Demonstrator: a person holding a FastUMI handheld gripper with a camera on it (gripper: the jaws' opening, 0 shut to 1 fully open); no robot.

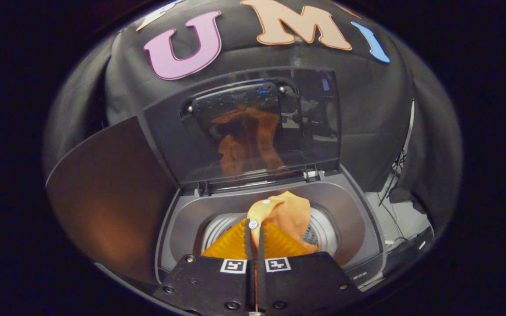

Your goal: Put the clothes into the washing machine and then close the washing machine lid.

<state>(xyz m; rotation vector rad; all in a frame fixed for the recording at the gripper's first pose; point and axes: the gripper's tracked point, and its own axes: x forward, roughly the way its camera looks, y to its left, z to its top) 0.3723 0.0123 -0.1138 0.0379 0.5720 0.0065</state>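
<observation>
- A dark brown panel (108,193) stands upright beside the washer, on its left, its curved top edge rising toward the raised lid.
- The washer (363,237) is a dark grey top-loader seen from above, with its opening just beyond the fingers.
- The lid (257,127) is up, hinged at the rear of the washer and leaning back against the booth's black wall; its tinted window gives a dim orange reflection of the cloth.
- The drum (218,228) sits inside the grey rim, and its ribbed silver wall shows on both sides of the cloth.
- The gripper (254,237) hangs over the front of the opening, pointed down into the drum, with its jaws nearly closed and only a thin slit between them.
- Both orange ribbed fingers (231,243) pinch a fold of the cloth, which runs up through that slit.
- The cloth (290,215) is an orange garment with white buttons, bunched just ahead of the fingertips, above the drum's mouth; its lower part drops into the drum on the right of the fingers.
- Cables (393,193) trail down over pale ground to the right of the washer.
</observation>
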